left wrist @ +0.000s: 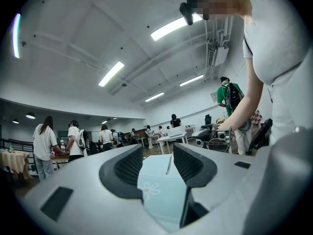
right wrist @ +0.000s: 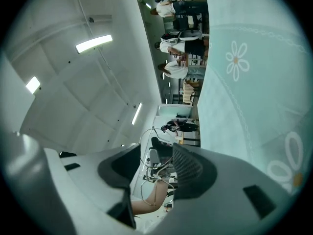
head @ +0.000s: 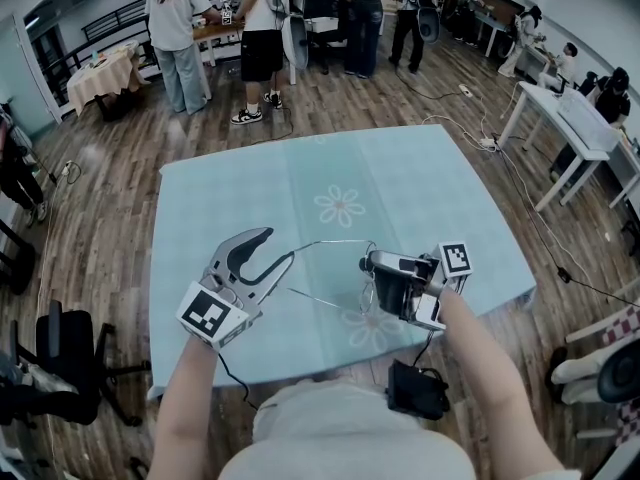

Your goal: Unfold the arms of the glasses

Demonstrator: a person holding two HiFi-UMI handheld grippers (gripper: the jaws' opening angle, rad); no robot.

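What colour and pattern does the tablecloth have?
The tablecloth is pale turquoise with white daisies; head view.

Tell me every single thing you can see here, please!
glasses: one, thin silver wire, near the front of the cloth, arms sticking out leftward
tablecloth: one, pale blue with white flowers, middle of view
office chair: one, black, on the floor at left
people: several, standing at the far end
white tables: at least two, right side
left gripper: one, grey, open and empty
right gripper: one, grey, closed on the glasses
forearms: two, bare, bottom of view
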